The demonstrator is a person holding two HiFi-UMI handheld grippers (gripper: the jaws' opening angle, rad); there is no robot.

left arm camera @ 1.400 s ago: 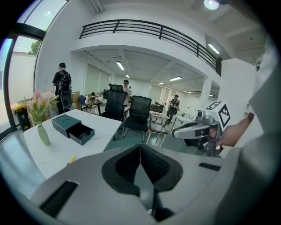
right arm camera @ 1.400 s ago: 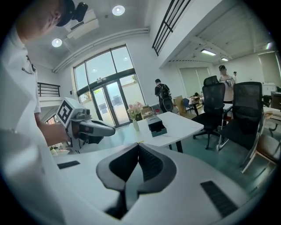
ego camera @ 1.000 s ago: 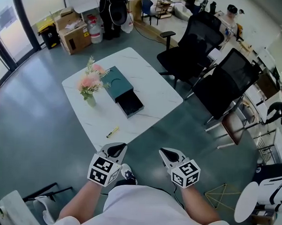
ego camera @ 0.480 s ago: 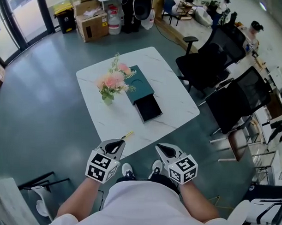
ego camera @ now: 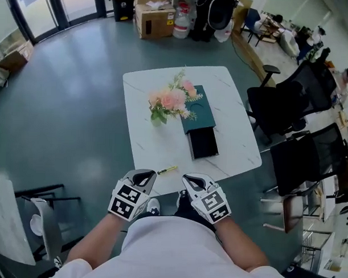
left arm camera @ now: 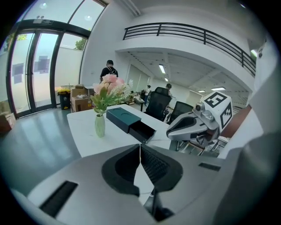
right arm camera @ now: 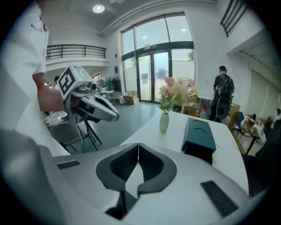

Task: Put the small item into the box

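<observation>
Your L hand-held gripper (ego camera: 143, 175) & R hand-held gripper (ego camera: 191, 179) are both closed, empty; small item (ego camera: 167, 170) lies crosswise at desk (ego camera: 141, 129) edge, just ahead btwn them, w/ box (ego camera: 200, 128) beyond.

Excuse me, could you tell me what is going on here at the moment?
A person stands at the near edge of a white table, holding the left tongs and the right tongs close to the body, both shut and empty. A small yellow item lies untouched on the table just ahead of them. Farther back, the dark green box beside the vase of flowers has its drawer pulled open.
</observation>
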